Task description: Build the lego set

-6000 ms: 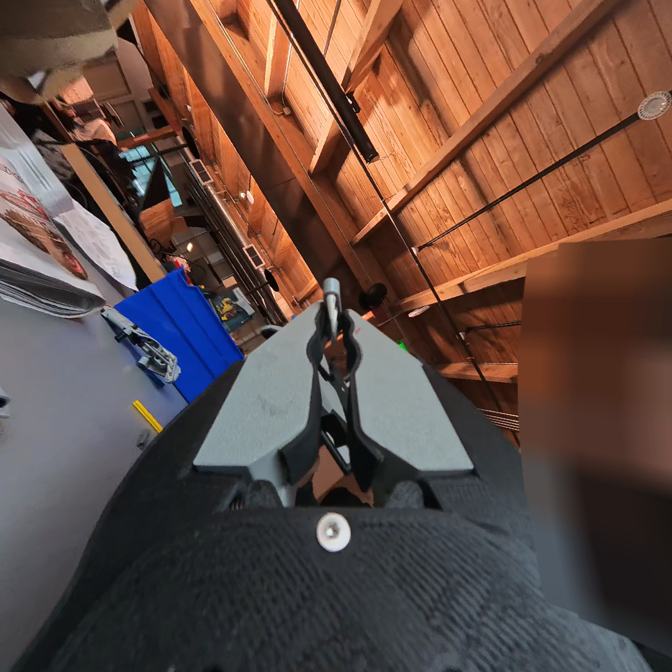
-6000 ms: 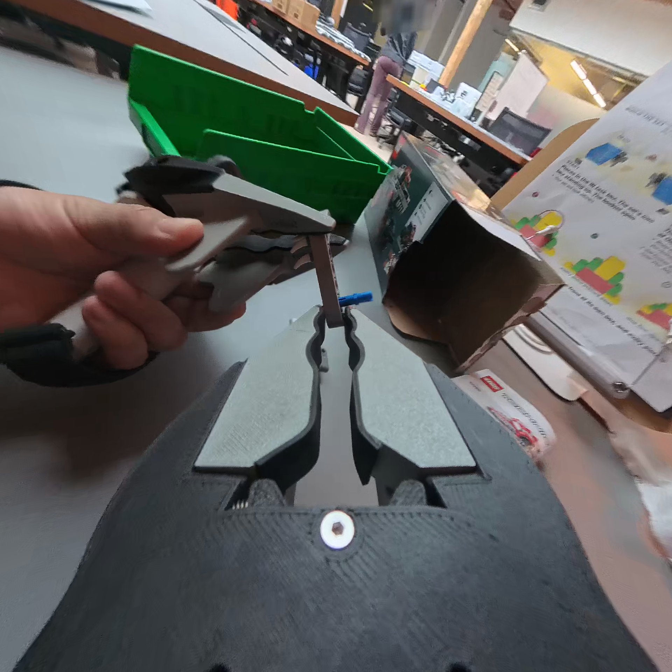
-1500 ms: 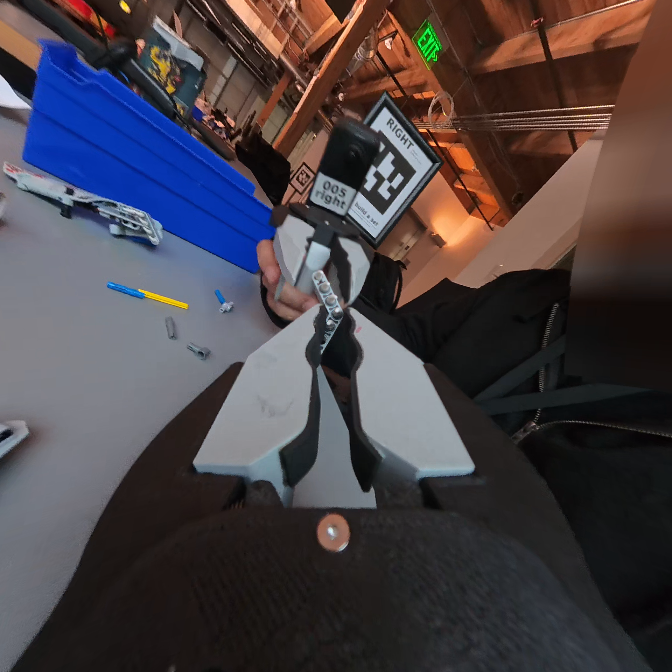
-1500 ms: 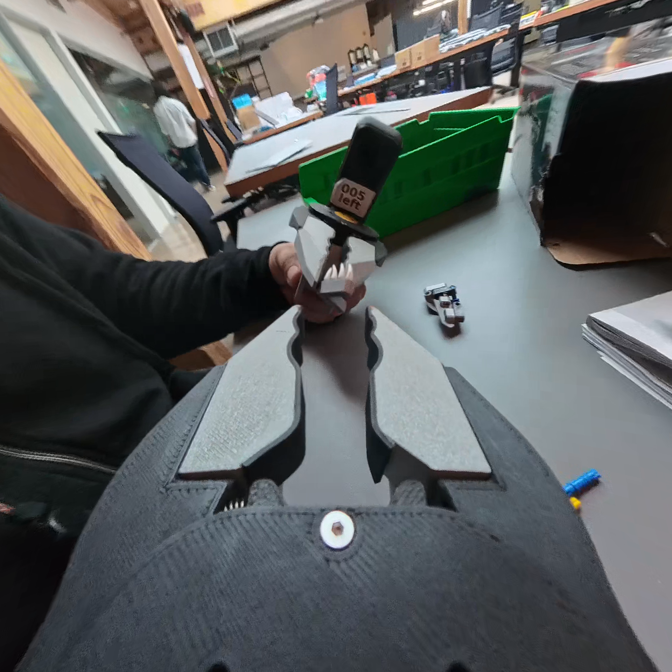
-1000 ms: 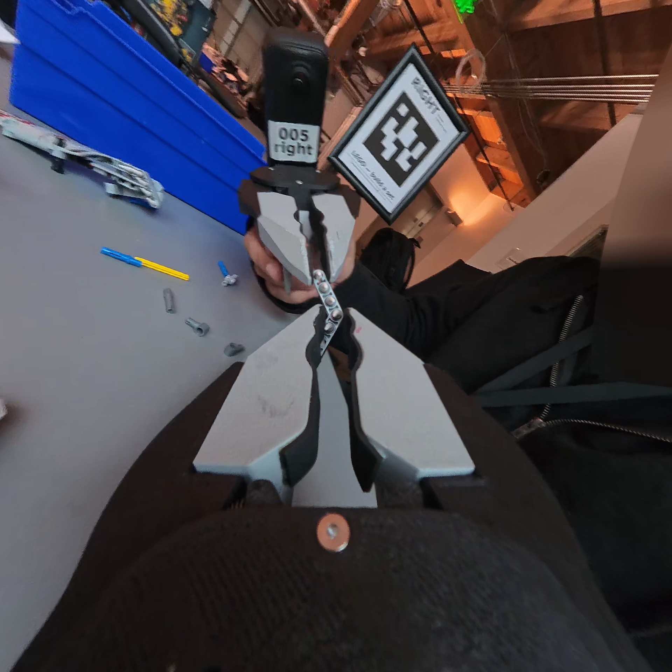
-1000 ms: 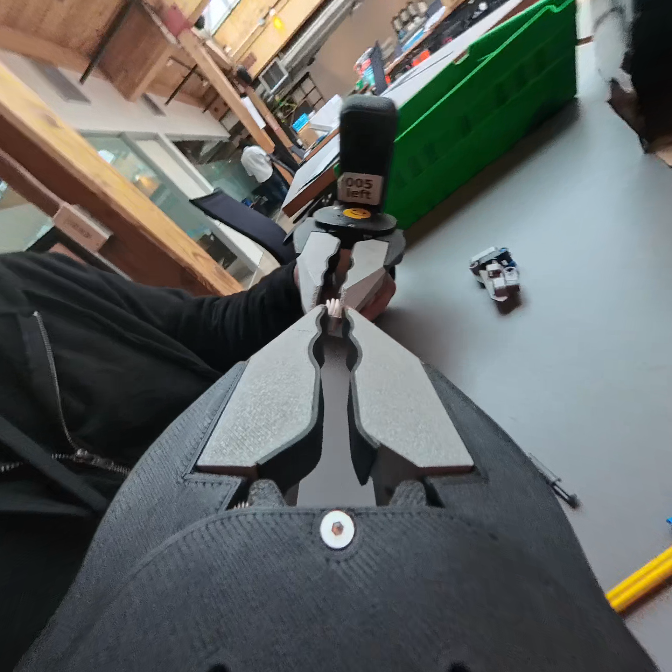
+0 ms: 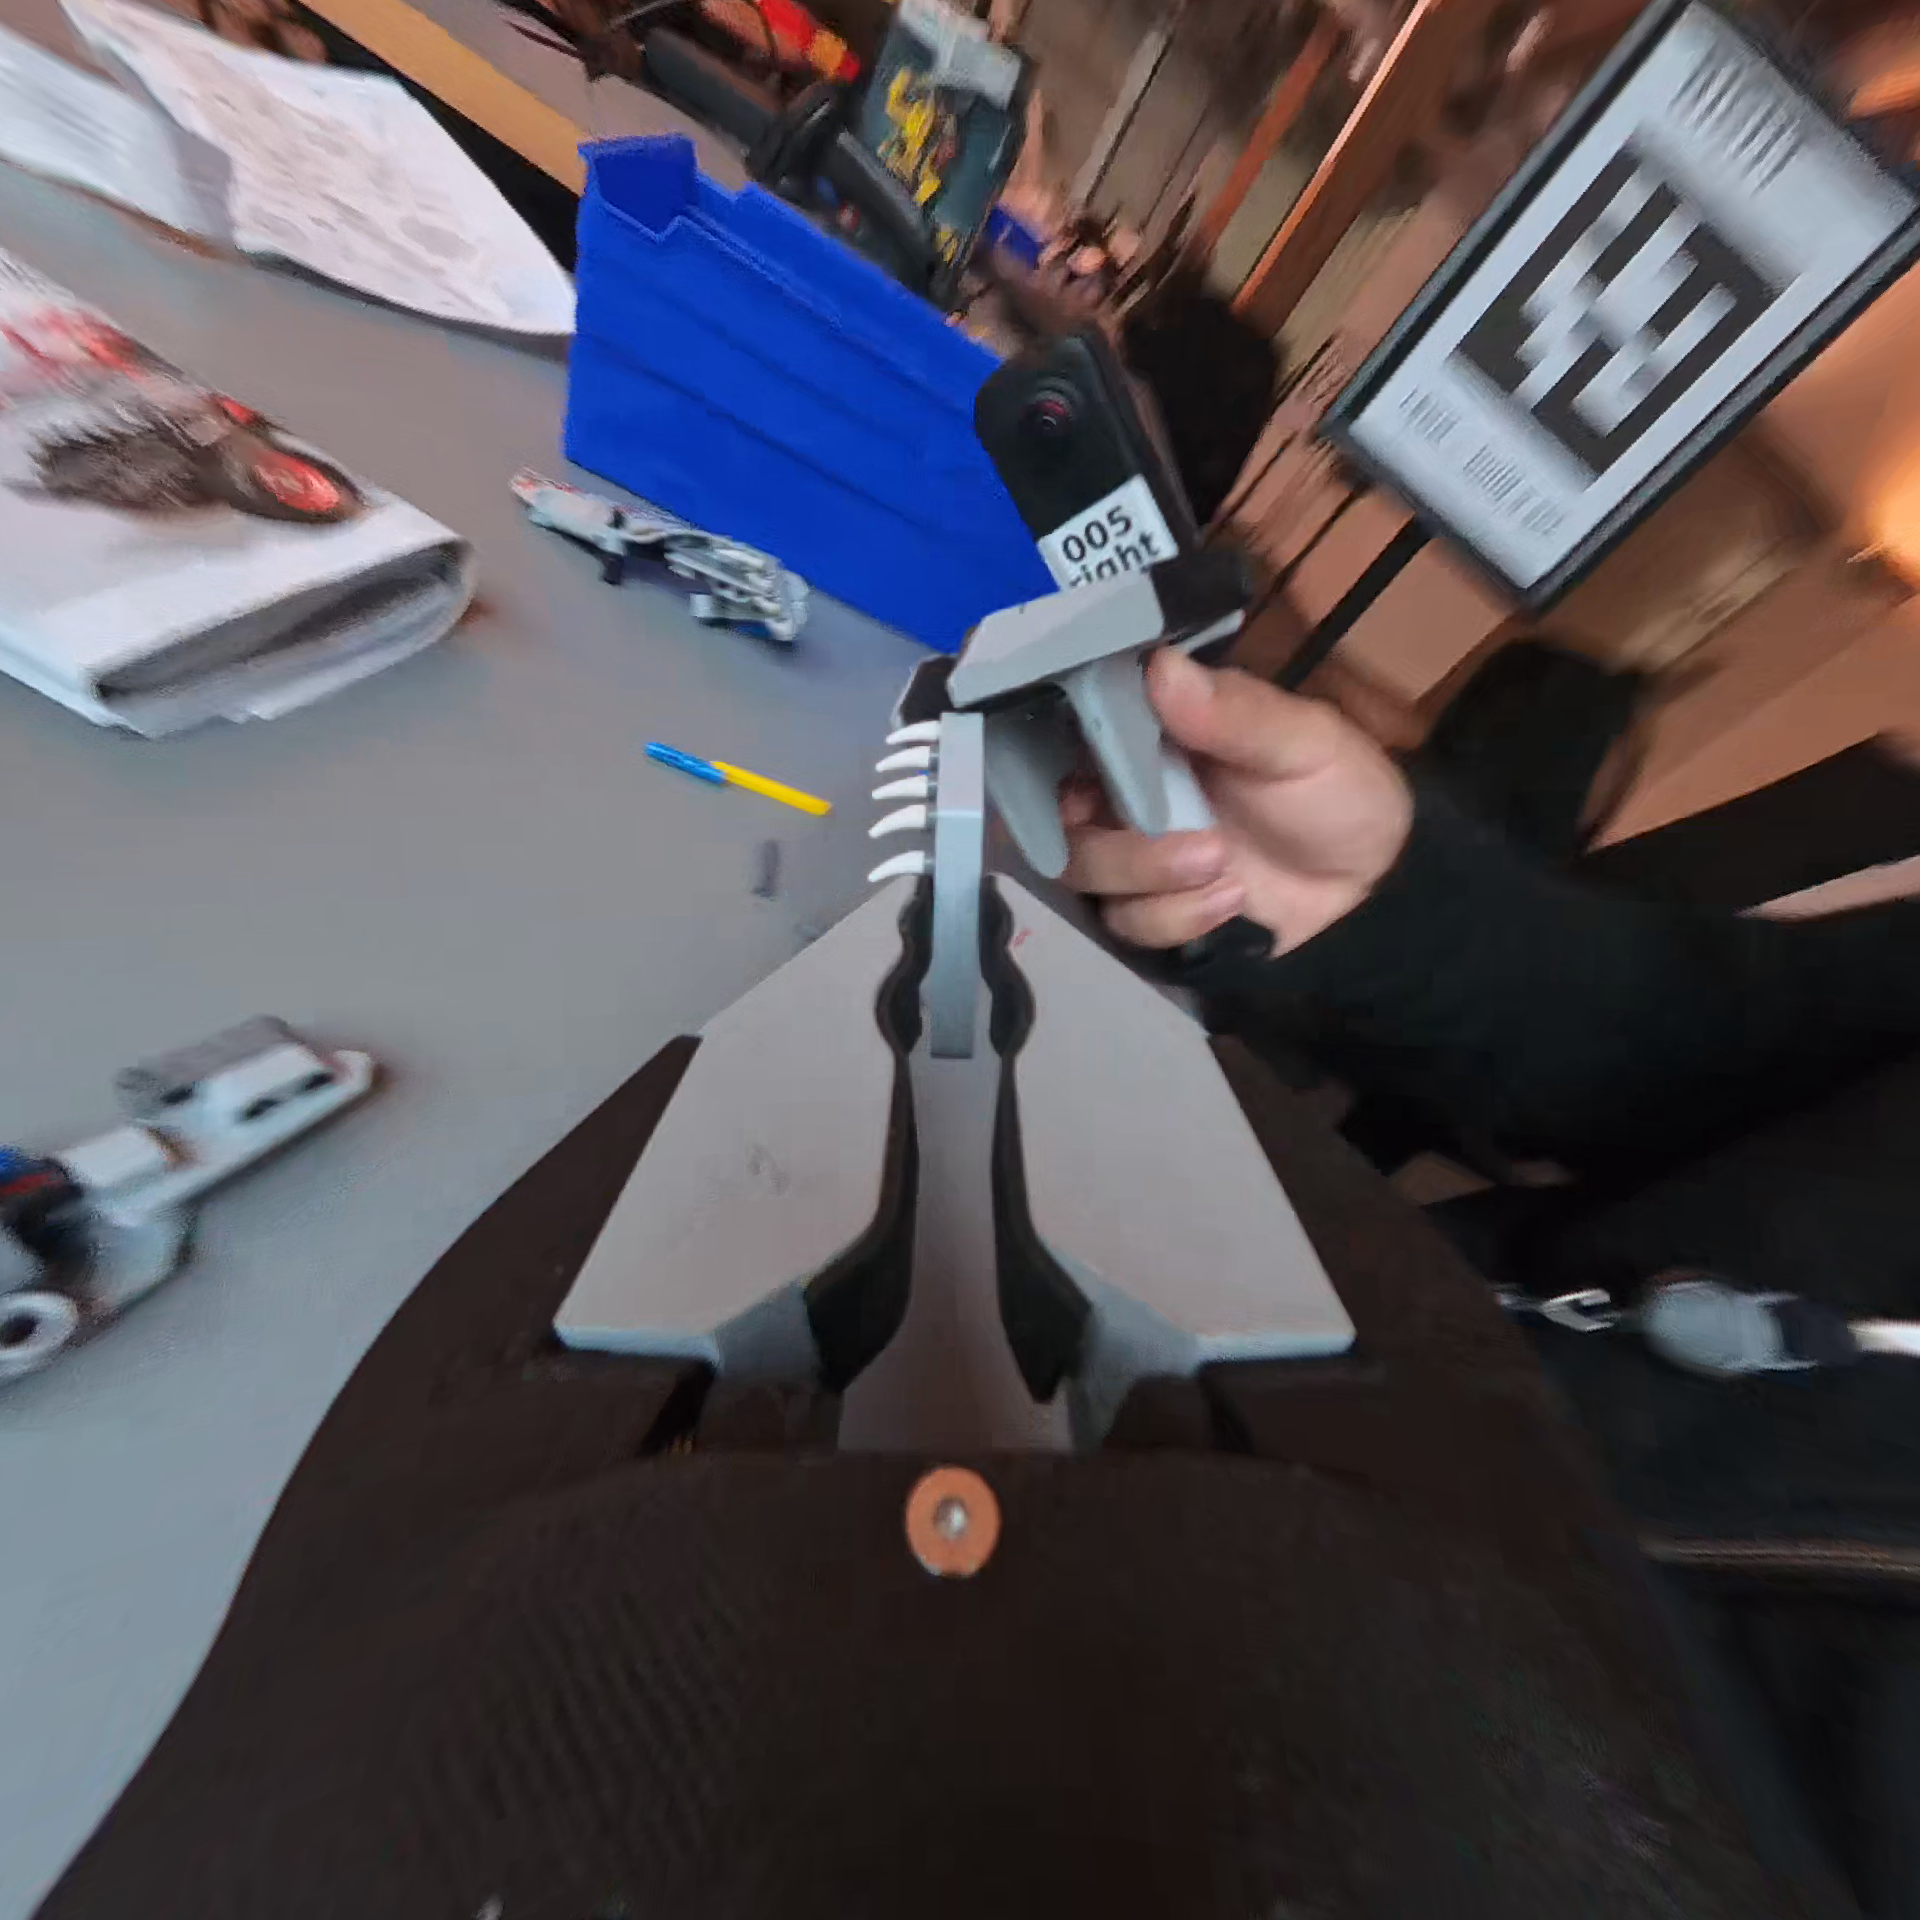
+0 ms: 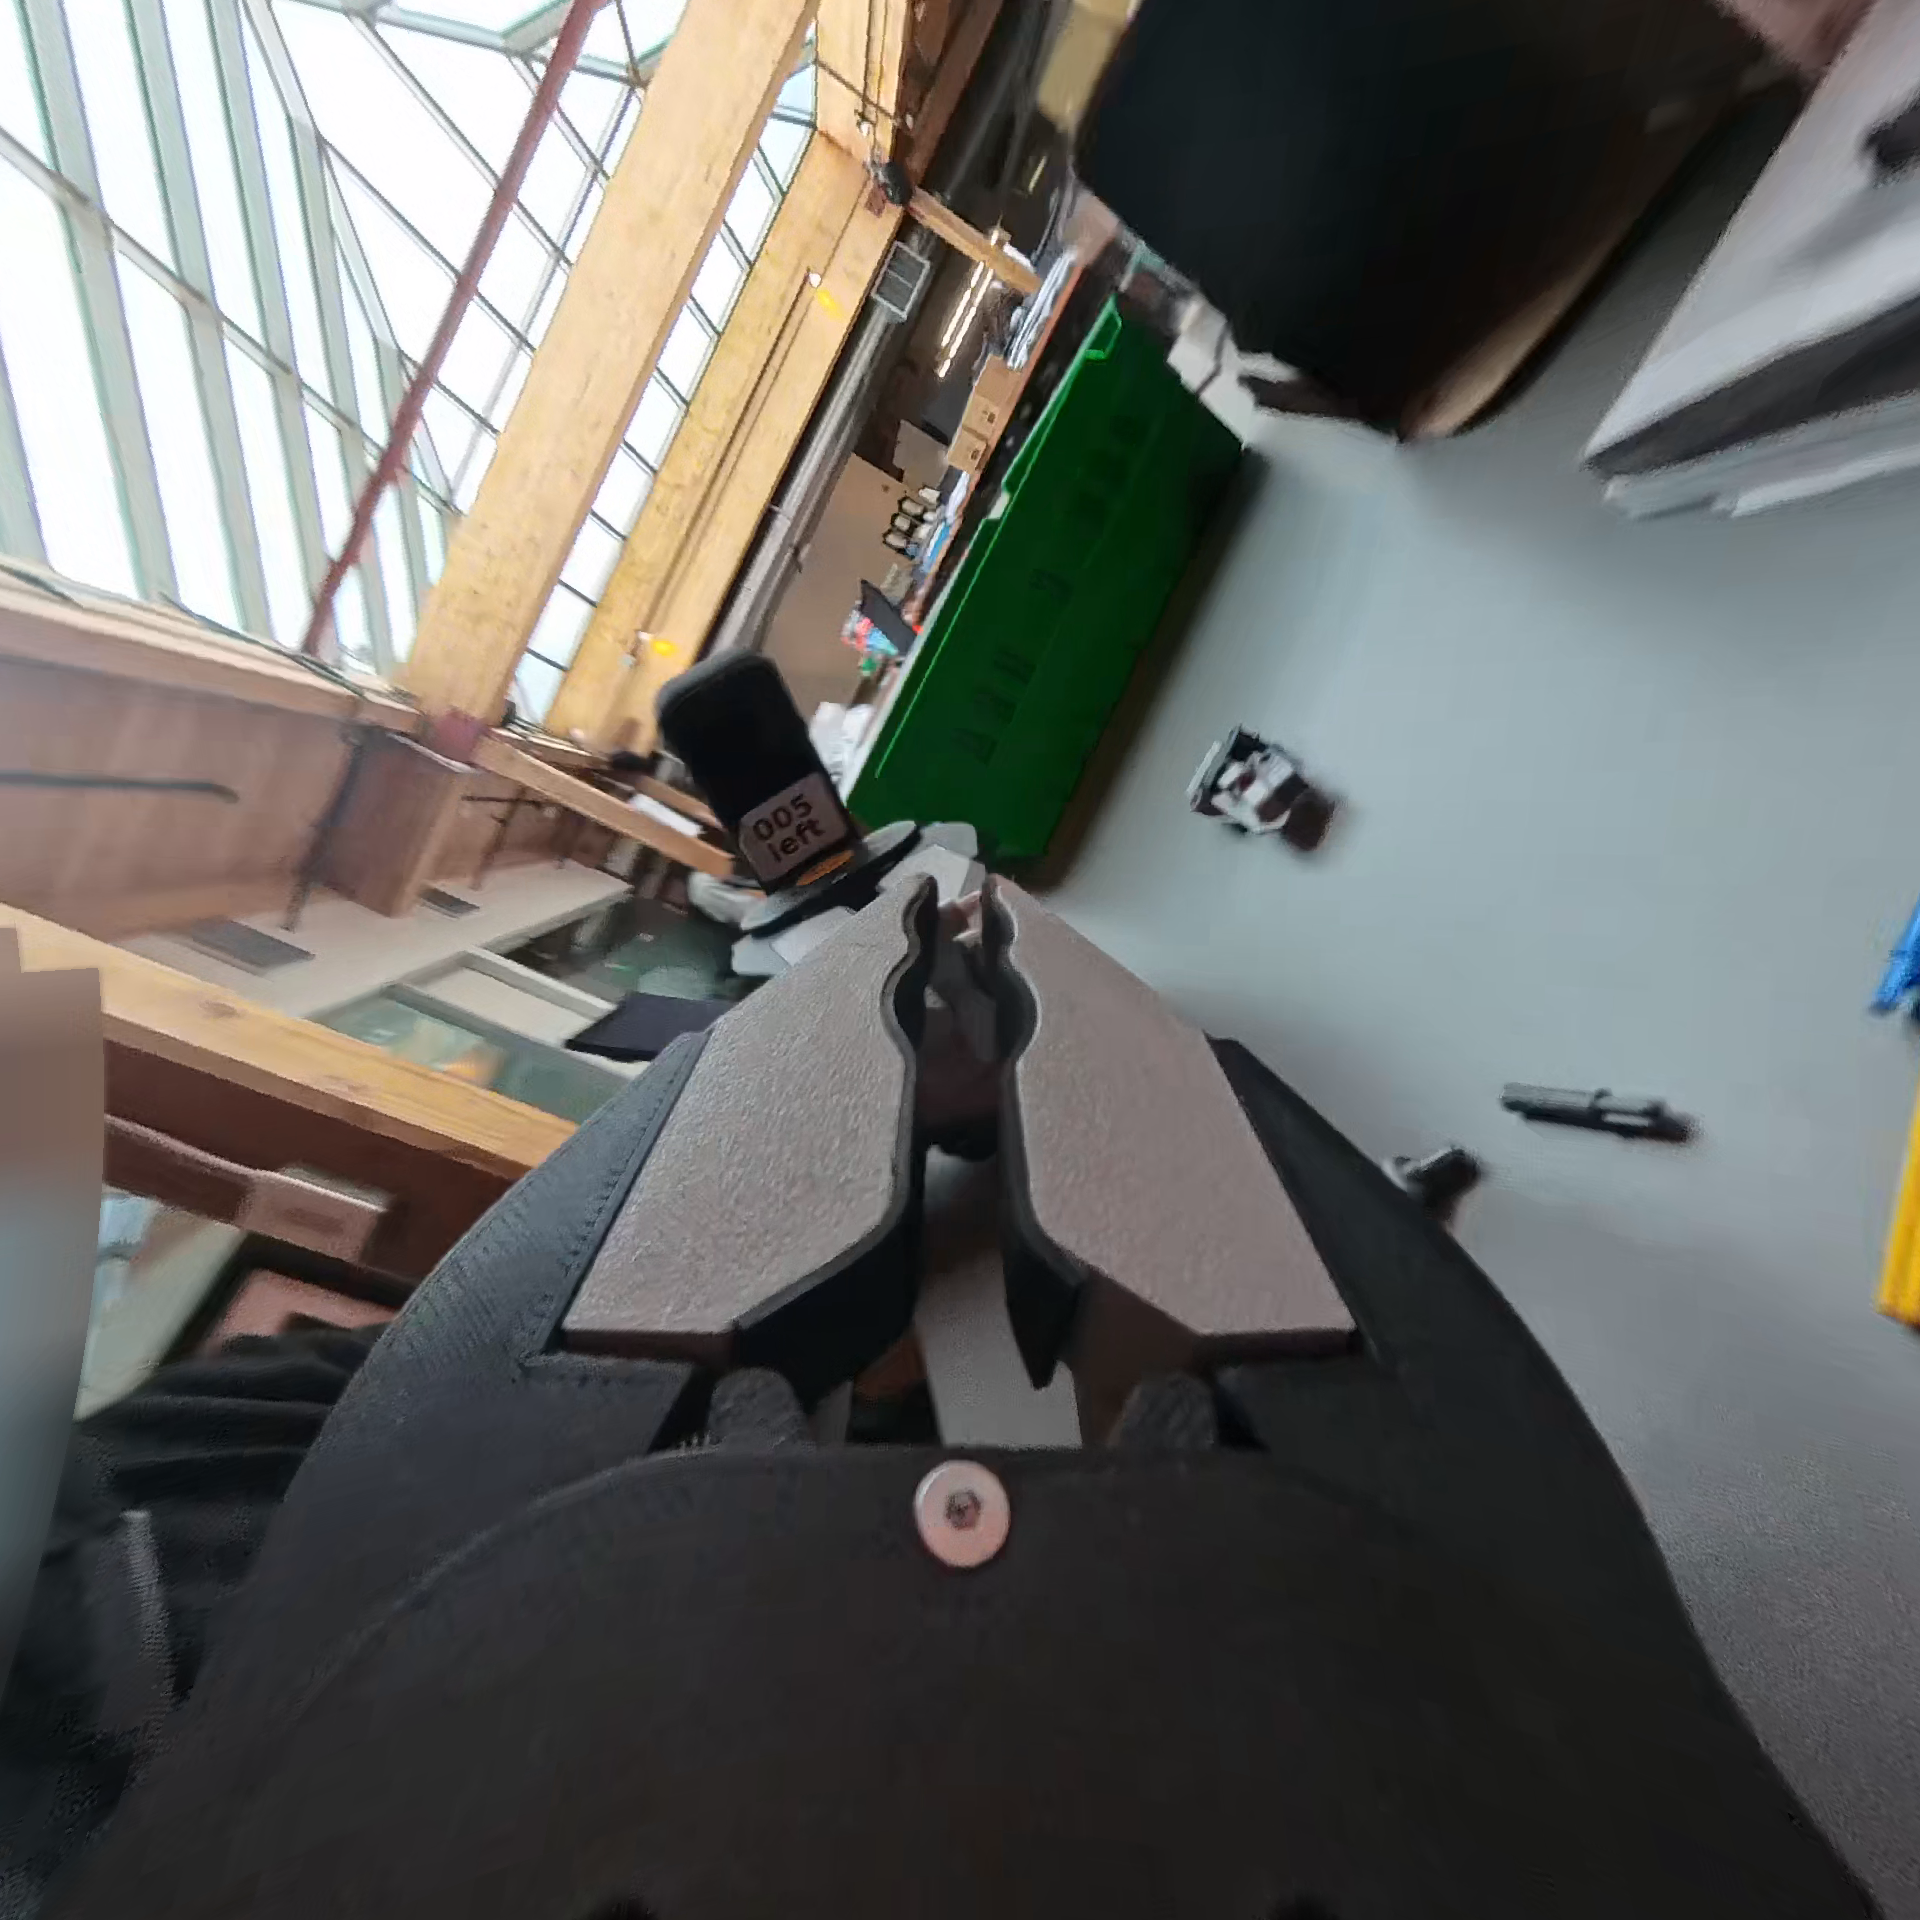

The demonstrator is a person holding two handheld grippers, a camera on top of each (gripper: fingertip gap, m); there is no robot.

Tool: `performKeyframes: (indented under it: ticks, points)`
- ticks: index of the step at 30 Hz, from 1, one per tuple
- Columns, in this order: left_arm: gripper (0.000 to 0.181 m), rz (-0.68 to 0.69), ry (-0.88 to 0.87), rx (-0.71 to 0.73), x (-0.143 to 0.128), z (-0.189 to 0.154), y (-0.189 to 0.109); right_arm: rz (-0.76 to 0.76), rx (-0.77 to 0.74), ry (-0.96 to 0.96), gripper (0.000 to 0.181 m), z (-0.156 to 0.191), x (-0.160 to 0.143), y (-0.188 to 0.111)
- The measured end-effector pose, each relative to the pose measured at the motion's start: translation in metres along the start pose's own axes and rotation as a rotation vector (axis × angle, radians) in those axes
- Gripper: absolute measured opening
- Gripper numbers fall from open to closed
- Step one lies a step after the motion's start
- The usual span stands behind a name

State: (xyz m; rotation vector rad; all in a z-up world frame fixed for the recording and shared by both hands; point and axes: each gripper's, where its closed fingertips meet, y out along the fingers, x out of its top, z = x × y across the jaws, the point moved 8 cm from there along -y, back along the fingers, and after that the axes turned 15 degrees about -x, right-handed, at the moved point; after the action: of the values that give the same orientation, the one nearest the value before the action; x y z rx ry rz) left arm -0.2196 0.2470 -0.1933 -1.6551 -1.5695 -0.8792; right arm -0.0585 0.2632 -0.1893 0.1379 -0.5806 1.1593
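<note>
Lego beam: a grey beam (image 7: 956, 935) with a row of white tooth-like pieces along its left side is standing upright in mid-air above the desk, caught between the two grippers
Left gripper: the left gripper (image 7: 954, 914) is pinching the lower end of the beam, its fingers (image 7: 790, 1122) closing on it from both sides
Right gripper: the right gripper (image 7: 982, 727), carried by a hand (image 7: 1236, 821) in a black sleeve, is meeting the beam's upper end from the right; in the right wrist view its fingers (image 8: 790, 1132) are sitting close together around something blurred, and whether they are gripping it cannot be told
Desk nearby: a blue and yellow rod (image 7: 732, 777) and a small dark pin (image 7: 767, 868) are lying on the grey desk (image 7: 364, 883) just left of the beam
Further left: a grey part-built assembly (image 7: 156, 1143) is lying near the left edge, blurred
Further back: a long grey assembly (image 7: 675, 556) is lying beside a blue bin (image 7: 769, 416), with a folded booklet (image 7: 197, 561) to the left
Right wrist view: a green bin (image 8: 1039, 613) and a small grey and white assembly (image 8: 1257, 784) are sitting on the desk, well apart from the grippers
</note>
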Motion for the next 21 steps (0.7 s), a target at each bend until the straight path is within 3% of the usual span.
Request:
performKeyframes:
  ticks: [2, 6, 13, 18, 21]
  points:
    - [0.006, -0.084, -0.139, -0.100, -0.003, 0.003, -0.001, -0.032, -0.018, -0.145, 0.004, 0.009, 0.003, -0.011]
    - [0.006, -0.169, -0.273, -0.153, -0.006, 0.010, -0.007, -0.031, -0.101, -0.346, 0.011, 0.012, -0.001, -0.023]
    - [0.006, -0.149, -0.258, -0.145, -0.002, 0.018, -0.012, -0.056, -0.174, -0.653, 0.017, -0.005, 0.006, -0.043]
    - [0.006, -0.176, -0.200, -0.133, 0.008, 0.028, -0.027, -0.252, -0.289, -0.868, 0.013, -0.024, 0.026, -0.076]
    - [0.006, -0.170, -0.217, -0.119, 0.008, 0.031, -0.027, -0.263, -0.386, -0.892, 0.010, -0.032, 0.031, -0.084]
